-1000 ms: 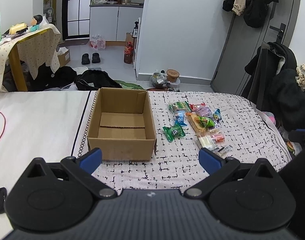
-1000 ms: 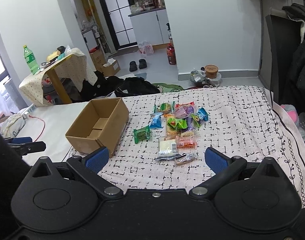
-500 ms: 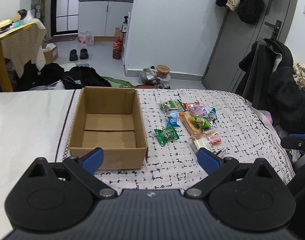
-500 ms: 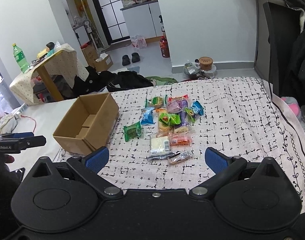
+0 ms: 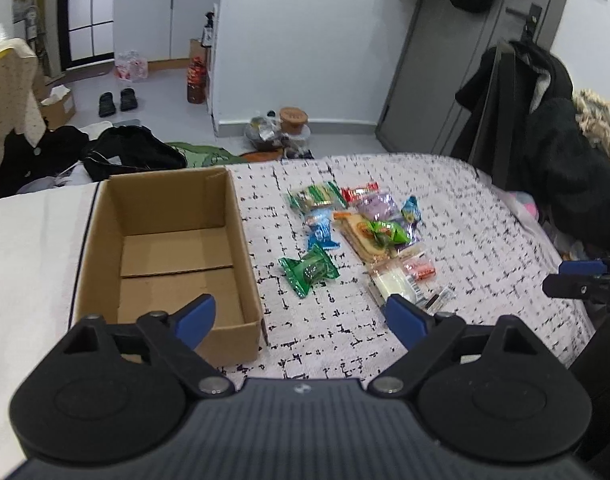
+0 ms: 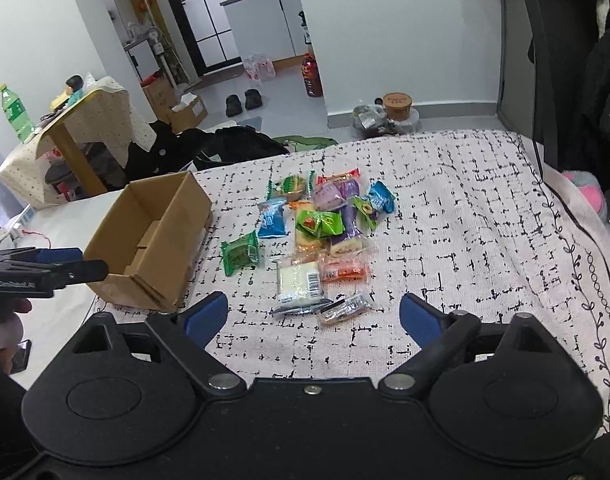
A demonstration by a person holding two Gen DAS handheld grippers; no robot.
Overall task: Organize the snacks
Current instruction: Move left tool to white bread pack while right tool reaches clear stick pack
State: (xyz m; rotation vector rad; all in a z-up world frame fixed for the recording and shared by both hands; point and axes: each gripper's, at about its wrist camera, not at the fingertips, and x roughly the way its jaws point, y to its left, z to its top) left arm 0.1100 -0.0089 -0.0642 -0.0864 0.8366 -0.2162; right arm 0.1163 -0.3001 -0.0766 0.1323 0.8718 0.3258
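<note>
left wrist view: left gripper (image 5: 301, 318) spread wide, holding nothing; cardboard box (image 5: 167, 256) interior showed bare; snacks (image 5: 361, 236) lay just right of it on the bedspread (image 5: 485, 216).
right wrist view: right gripper (image 6: 313, 320) spread, holding nothing, near a brown wrapper (image 6: 343, 309); green bottle (image 6: 15, 112) seen only here.

Beside one cardboard box (image 6: 153, 240) lie about a dozen wrapped snacks (image 6: 325, 236); overlap blurs the exact count. Three are green (image 6: 241, 254), two blue (image 6: 272, 220), two purple (image 6: 347, 216), one white (image 6: 299, 282).
</note>
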